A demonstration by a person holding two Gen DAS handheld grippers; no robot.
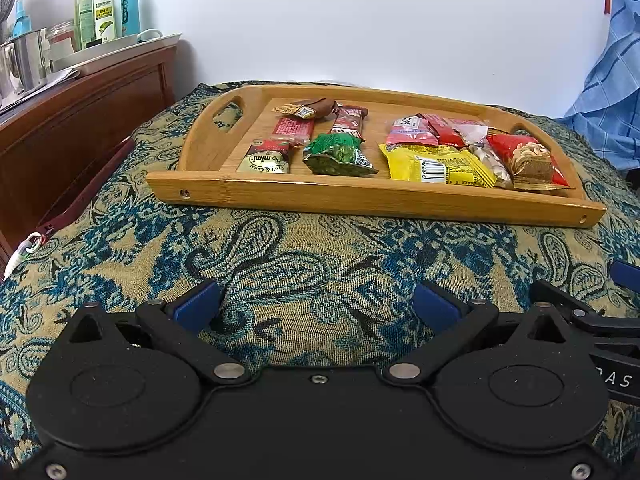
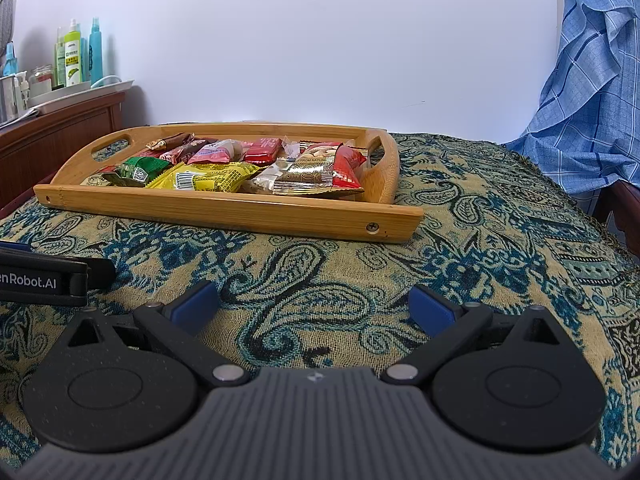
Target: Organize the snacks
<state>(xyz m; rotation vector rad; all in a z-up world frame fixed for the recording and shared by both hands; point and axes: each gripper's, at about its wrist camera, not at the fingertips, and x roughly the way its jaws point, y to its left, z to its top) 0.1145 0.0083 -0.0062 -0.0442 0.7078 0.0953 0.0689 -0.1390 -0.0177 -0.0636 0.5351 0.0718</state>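
Observation:
A wooden tray (image 1: pixel 360 198) with cut-out handles sits on the patterned cloth and also shows in the right wrist view (image 2: pixel 224 212). It holds several snack packets: a yellow packet (image 1: pixel 436 164) (image 2: pixel 204 176), a green packet (image 1: pixel 338 154) (image 2: pixel 136 170), a red-and-gold nut bag (image 1: pixel 528 162) (image 2: pixel 320 174), a pink packet (image 1: pixel 408 132) and a red-and-gold candy packet (image 1: pixel 266 158). My left gripper (image 1: pixel 316 306) is open and empty, low over the cloth in front of the tray. My right gripper (image 2: pixel 314 306) is open and empty, beside it to the right.
A paisley cloth (image 1: pixel 280 256) covers the surface. A dark wooden cabinet (image 1: pixel 80 120) at the left carries bottles (image 1: pixel 105 6) and a metal tray. A blue checked fabric (image 2: pixel 592 100) hangs at the right. A red zip pouch (image 1: pixel 80 192) lies at the cloth's left edge.

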